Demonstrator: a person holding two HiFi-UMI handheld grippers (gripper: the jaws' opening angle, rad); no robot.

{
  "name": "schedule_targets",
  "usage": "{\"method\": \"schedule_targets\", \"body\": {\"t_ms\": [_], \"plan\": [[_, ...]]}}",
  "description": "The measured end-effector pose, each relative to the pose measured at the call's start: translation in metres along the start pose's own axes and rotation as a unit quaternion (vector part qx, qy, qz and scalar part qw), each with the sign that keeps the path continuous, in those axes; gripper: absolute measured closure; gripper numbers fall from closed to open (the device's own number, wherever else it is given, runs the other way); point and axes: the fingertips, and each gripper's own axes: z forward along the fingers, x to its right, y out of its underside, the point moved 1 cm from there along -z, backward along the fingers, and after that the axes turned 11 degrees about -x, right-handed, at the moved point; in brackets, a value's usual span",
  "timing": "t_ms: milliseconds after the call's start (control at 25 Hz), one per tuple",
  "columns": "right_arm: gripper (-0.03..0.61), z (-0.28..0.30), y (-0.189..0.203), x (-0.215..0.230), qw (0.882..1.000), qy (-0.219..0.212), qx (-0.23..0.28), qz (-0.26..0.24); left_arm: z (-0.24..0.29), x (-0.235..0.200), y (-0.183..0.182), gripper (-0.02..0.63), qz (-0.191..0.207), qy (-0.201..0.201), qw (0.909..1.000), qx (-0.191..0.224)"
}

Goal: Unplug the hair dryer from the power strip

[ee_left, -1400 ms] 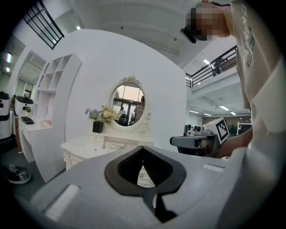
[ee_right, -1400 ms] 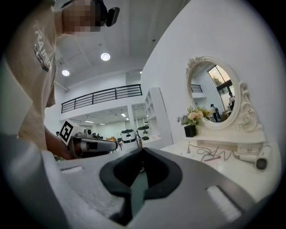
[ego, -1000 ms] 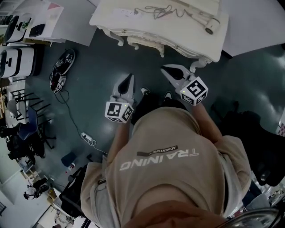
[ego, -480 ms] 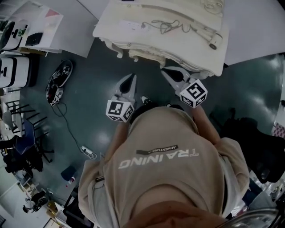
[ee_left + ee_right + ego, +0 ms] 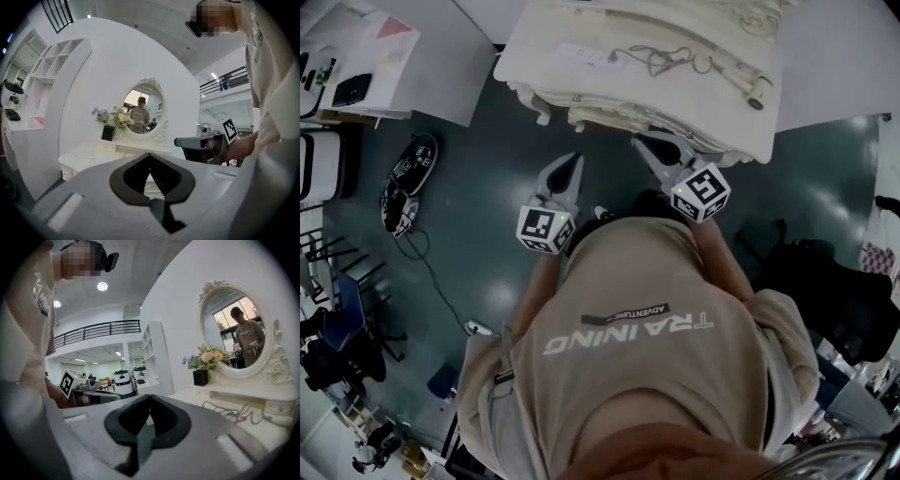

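— Where's the hair dryer?
— Upper right of the head view, lying on the white counter. Its cord tangles leftward towards the power strip, top centre.
— And your tongs?
— Both pressed together, with nothing in them. My left tongs sit mid-frame over the floor; my right tongs sit at the counter's front edge.

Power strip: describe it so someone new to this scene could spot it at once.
Start at the cream dressing table at the top of the head view. On its top, left of the tangled dark cord, lies the power strip: a flat pale bar, with the cord's left end meeting it.
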Motion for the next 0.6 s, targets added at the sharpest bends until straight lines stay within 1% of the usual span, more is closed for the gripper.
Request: {"method": "schedule_targets", "body": {"t_ms": [120, 280, 440, 600], "plan": [[0.574, 0.006, 0.003, 0.003, 1.0, 0.005, -0.021, 0.009, 0.001, -0.014, -0.005, 0.612, -0.009, 0.001, 0.9999, 0.006], [0.574, 0.017, 0.002, 0.023, 0.999, 0.007, -0.027, 0.019, 0.02, -0.034, -0.005, 0.612, -0.02, -0.004, 0.9998, 0.008], [0.574, 0.04, 0.006, 0.044, 0.999, -0.008, -0.033, 0.027, 0.039, -0.049, -0.007, 0.612, -0.027, -0.018, 0.9995, 0.002], [0.574, 0.079, 0.005, 0.069, 0.998, -0.03, -0.042, 0.028, 0.058, -0.078, -0.019, 0.612, -0.027, -0.042, 0.9987, -0.012]]}}
